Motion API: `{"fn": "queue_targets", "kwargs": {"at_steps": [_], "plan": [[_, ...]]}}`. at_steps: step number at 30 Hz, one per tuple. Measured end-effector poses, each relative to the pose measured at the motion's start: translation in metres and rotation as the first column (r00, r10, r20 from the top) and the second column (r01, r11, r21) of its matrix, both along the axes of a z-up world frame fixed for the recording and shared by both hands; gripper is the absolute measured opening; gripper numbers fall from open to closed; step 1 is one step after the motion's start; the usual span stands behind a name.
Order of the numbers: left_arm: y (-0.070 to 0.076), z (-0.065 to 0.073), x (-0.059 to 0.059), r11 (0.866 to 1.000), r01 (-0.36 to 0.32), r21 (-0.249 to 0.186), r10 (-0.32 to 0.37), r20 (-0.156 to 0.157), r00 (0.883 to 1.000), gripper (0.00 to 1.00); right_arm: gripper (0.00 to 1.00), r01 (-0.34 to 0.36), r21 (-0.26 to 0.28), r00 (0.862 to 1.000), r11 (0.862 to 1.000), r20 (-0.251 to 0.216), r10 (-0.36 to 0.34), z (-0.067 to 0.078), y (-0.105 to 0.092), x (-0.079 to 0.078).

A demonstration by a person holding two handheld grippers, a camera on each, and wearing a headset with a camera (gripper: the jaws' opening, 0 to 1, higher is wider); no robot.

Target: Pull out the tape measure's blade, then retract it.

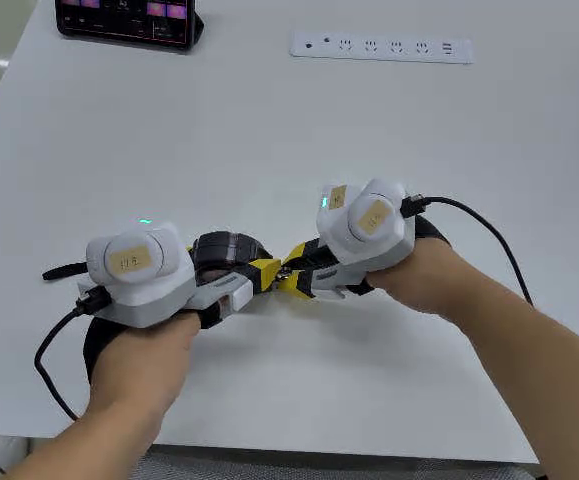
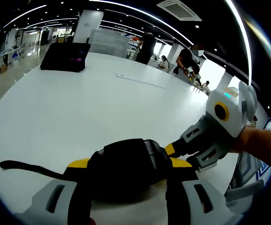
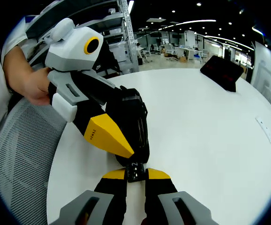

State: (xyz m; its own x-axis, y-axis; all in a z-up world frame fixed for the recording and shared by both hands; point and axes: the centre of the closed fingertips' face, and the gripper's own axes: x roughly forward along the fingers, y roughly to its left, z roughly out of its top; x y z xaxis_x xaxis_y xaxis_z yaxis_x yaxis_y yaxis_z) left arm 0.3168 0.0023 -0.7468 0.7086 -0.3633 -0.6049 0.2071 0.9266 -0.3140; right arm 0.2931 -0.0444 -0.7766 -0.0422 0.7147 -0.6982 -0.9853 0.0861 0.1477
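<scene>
A black tape measure lies on the white table near its front edge. My left gripper is shut on its case, with a yellow-tipped jaw on each side of it. A black wrist strap trails from the case to the left. My right gripper meets it from the right and is shut on the small metal hook at the blade's end, right against the case. No length of blade shows between hook and case.
A dark tablet stands at the table's far left, and a white power strip lies at the far middle. Cables run from both grippers. A grey mesh chair stands by the table's edge. People stand in the background.
</scene>
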Motion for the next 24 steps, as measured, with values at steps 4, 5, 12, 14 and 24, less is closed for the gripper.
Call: {"fn": "queue_targets", "kwargs": {"at_steps": [4,5,12,14,24], "plan": [[0.0003,-0.0006,0.0004,1.0,-0.002,0.004,0.002,0.002,1.0,0.6,0.11,-0.004,-0.001,1.0,1.0,0.013,0.004,-0.0002,0.0,0.0],[0.0002,-0.0007,0.0003,1.0,-0.003,0.005,0.003,0.001,1.0,0.6,0.11,-0.003,-0.002,1.0,1.0,0.014,0.003,-0.0001,0.0,0.0001],[0.0006,-0.0008,-0.0006,1.0,0.009,0.018,-0.009,0.008,1.0,0.61,0.13,0.005,0.004,1.0,1.0,0.012,-0.005,0.0022,0.0,-0.0007],[0.0006,0.0004,0.0,0.999,0.016,0.031,-0.017,0.019,1.0,0.61,0.14,0.01,0.012,1.0,1.0,0.019,-0.011,0.0047,0.0001,0.0011],[-0.0001,0.0036,0.0006,0.996,0.057,0.071,-0.059,0.026,0.998,0.62,0.18,0.024,0.01,0.999,1.0,0.02,-0.024,0.0079,-0.0046,0.0036]]}}
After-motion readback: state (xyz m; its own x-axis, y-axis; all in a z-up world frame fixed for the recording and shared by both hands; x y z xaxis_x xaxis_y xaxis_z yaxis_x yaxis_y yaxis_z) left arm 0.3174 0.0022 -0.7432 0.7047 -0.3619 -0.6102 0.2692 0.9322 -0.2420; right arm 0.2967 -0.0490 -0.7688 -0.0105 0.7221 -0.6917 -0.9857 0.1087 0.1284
